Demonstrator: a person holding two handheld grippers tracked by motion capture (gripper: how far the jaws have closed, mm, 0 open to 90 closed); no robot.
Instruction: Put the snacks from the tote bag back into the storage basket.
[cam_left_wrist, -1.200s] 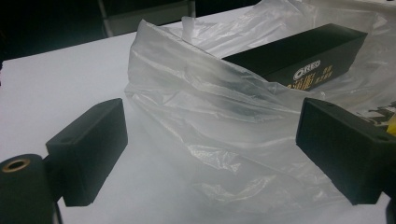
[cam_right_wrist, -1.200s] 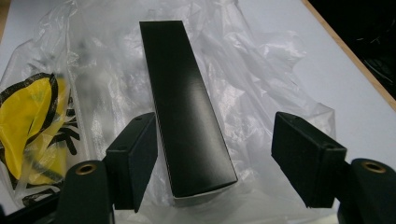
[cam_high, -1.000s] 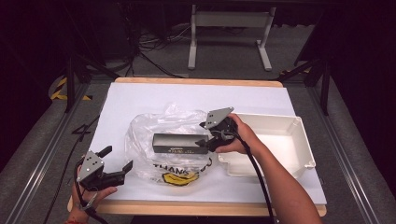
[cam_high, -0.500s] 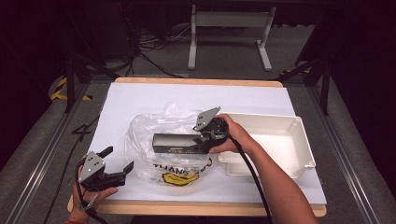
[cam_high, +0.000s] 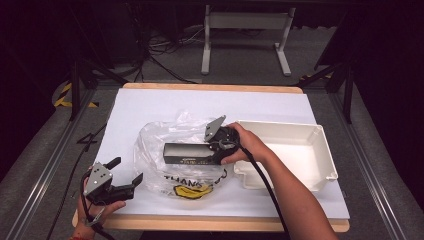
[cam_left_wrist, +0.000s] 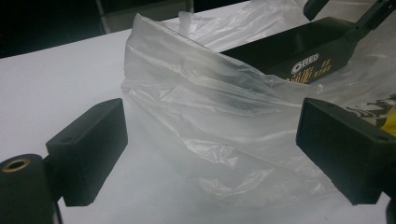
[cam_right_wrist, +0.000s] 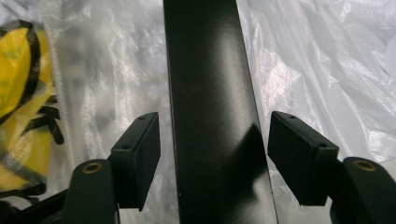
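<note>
A long black Oreo box (cam_high: 187, 152) lies across a crumpled clear plastic bag (cam_high: 155, 142) with a yellow print, in the middle of the white table. In the left gripper view a fold of the bag covers part of the box (cam_left_wrist: 289, 46). My right gripper (cam_high: 216, 150) straddles the box's right end. Its jaws have just been closing, and the box (cam_right_wrist: 212, 93) runs between the pads with a thin gap on each side. My left gripper (cam_high: 126, 170) is open near the front left edge and faces the bag (cam_left_wrist: 210, 107), holding nothing.
A white rectangular tray (cam_high: 320, 135) stands to the right of the bag, close to the right hand. The table's wooden front edge (cam_high: 210, 222) runs just below the left hand. A metal stand (cam_high: 245, 20) and cables lie on the floor beyond the table.
The right hand and its gripper have shifted a little left and down over the box's right end. The box, the bag and the left gripper have stayed put.
</note>
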